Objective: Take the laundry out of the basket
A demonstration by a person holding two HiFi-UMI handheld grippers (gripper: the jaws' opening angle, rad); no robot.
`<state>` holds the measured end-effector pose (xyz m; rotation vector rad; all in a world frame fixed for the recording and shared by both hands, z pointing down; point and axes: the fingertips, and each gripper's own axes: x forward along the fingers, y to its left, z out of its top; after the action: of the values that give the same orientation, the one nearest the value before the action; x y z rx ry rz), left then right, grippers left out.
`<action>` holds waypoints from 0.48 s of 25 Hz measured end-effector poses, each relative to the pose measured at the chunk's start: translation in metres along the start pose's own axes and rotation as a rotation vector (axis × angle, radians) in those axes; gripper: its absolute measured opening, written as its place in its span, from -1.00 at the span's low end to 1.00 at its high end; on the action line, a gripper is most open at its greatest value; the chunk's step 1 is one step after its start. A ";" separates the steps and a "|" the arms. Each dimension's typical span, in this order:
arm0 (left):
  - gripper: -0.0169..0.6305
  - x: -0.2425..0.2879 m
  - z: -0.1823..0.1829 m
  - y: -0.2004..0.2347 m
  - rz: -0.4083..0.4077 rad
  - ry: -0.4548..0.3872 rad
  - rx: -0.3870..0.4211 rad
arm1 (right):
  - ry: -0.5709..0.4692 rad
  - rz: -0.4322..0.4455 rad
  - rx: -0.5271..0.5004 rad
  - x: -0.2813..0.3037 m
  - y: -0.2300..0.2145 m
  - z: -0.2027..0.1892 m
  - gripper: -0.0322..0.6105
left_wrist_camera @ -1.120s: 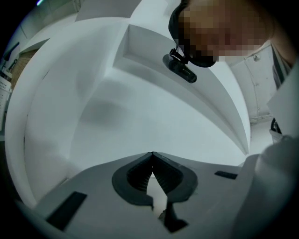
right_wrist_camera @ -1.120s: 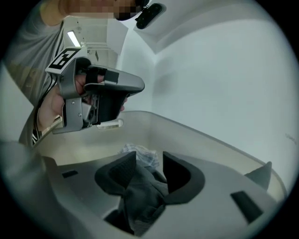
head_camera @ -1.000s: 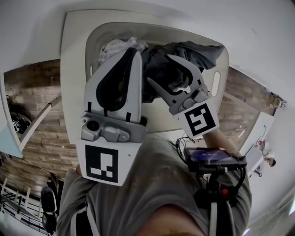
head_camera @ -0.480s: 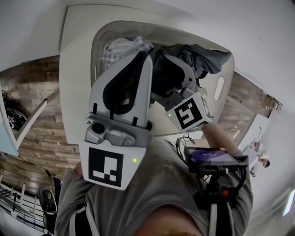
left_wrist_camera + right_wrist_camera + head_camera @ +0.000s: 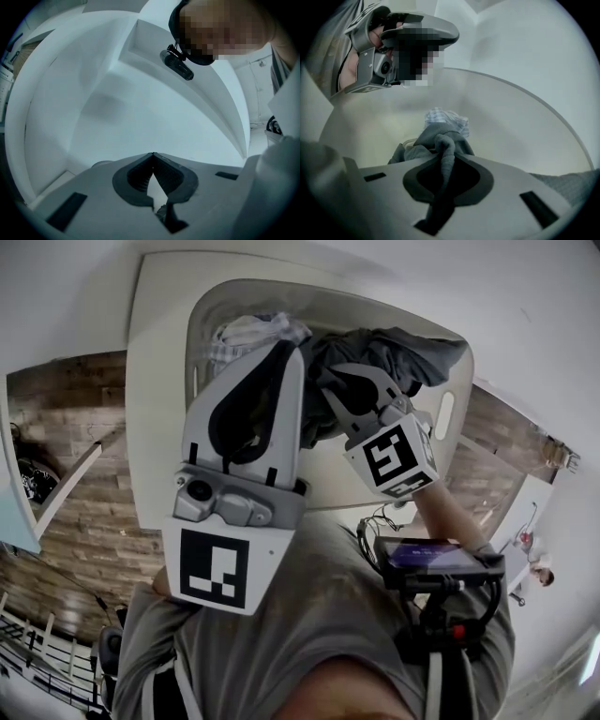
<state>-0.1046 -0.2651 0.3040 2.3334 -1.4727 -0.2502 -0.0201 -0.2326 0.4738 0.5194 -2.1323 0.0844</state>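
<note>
- Two grippers are working over the white laundry basket (image 5: 328, 307), which sits on a white table (image 5: 155, 390). Wood-plank floor (image 5: 75, 474) shows beyond the table, off the basket's left and right.
- The right gripper (image 5: 442, 161) is down inside the basket, angled steeply in. Its jaws have just been closing, and they now pinch a twisted fold of the grey garment (image 5: 433, 138), which runs on back between the pads.
- That grey garment lies heaped against the basket's far wall, towards the right corner, reaching up to the rim there.
- A pale checked cloth (image 5: 248, 334) is bunched in the basket's far-left corner, touching the grey garment. In the right gripper view it peeks out just behind the pinched fold.
- The left gripper (image 5: 152, 155) hangs above the basket's left half, clear of the laundry, jaws together tip to tip with nothing between them.
- All the laundry sits in the basket's far half.
- Markings: the left marker cube (image 5: 208, 573) shows a large black-and-white square code and the right marker cube (image 5: 392, 457) a smaller one. Both are block patterns rather than letters.
</note>
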 end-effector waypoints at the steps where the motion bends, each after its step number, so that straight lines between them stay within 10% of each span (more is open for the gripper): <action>1: -0.92 -0.001 0.002 -0.002 0.001 -0.003 0.008 | -0.012 -0.004 0.017 -0.004 -0.003 0.001 -0.77; 12: -0.92 -0.011 0.022 -0.043 -0.013 -0.048 0.117 | -0.252 -0.197 0.223 -0.066 -0.040 0.019 -0.79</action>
<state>-0.0814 -0.2431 0.2660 2.4458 -1.5336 -0.2302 0.0143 -0.2520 0.4041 0.9103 -2.3167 0.1541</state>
